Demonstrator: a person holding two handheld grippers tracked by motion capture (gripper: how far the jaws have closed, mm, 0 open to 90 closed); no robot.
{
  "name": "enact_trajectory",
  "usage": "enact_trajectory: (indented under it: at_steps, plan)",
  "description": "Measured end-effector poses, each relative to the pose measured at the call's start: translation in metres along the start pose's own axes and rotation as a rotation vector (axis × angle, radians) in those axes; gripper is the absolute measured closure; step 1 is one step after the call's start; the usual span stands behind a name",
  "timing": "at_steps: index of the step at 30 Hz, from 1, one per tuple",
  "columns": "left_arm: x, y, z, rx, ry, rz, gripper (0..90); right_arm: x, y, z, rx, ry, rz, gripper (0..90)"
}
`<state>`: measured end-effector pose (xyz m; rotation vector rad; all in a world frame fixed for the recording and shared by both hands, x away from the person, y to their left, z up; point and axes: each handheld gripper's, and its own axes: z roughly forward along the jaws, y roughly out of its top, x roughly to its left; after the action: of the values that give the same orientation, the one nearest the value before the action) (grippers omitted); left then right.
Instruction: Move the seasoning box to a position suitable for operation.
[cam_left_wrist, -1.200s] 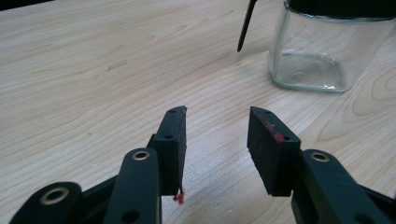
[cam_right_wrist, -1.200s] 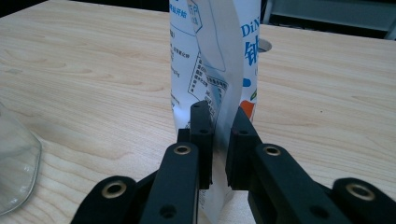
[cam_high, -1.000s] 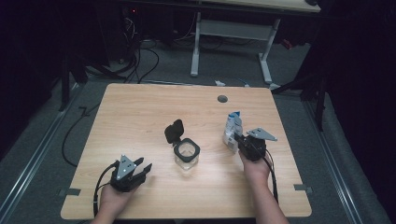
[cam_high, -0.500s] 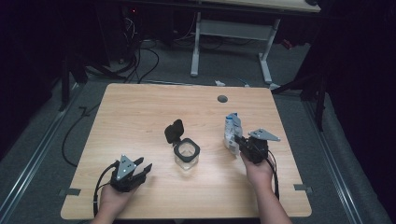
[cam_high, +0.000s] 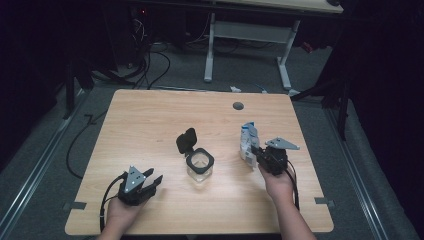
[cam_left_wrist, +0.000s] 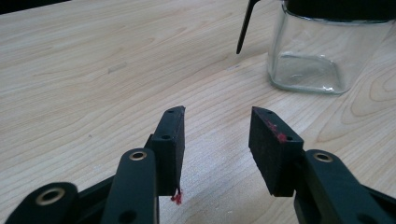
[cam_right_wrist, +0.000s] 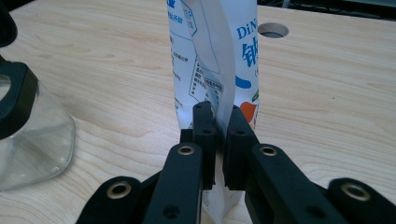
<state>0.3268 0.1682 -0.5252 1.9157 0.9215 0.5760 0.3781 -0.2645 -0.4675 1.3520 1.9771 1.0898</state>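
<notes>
A dim room with a grey floor (cam_high: 45, 150) and loose cables surrounds my pale wooden table (cam_high: 150, 120). Beyond my grippers stands a white desk frame (cam_high: 250, 35). My right gripper (cam_right_wrist: 219, 119) pinches the upright white pouch (cam_right_wrist: 219, 51); the glass jar (cam_high: 200, 165) sits to its left. My left gripper (cam_left_wrist: 215, 123) rests spread, holding nothing.

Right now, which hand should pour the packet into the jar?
Probably the right. Its gripper has jaws shut on the white-and-blue printed pouch, beside the open square glass jar. The left gripper is open, empty.
</notes>
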Motion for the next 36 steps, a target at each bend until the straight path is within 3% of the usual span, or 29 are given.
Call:
enact_trajectory:
  at_steps: [5, 13, 27, 36]
  plan:
    - [0.001, 0.000, 0.000, 0.001, -0.003, -0.004, 56.0, 0.004, 0.005, -0.002, 0.026, 0.001, -0.035, 86.2]
    - [0.001, 0.000, 0.000, -0.006, -0.001, -0.006, 55.8, 0.005, 0.011, -0.008, 0.071, 0.039, -0.027, 86.7]
    - [0.001, 0.000, -0.001, -0.012, -0.006, -0.010, 55.4, 0.009, 0.020, -0.028, 0.164, 0.107, -0.059, 87.1]
    - [0.000, 0.000, -0.001, -0.015, -0.013, -0.009, 55.3, 0.013, 0.021, -0.041, 0.231, 0.111, -0.086, 87.1]
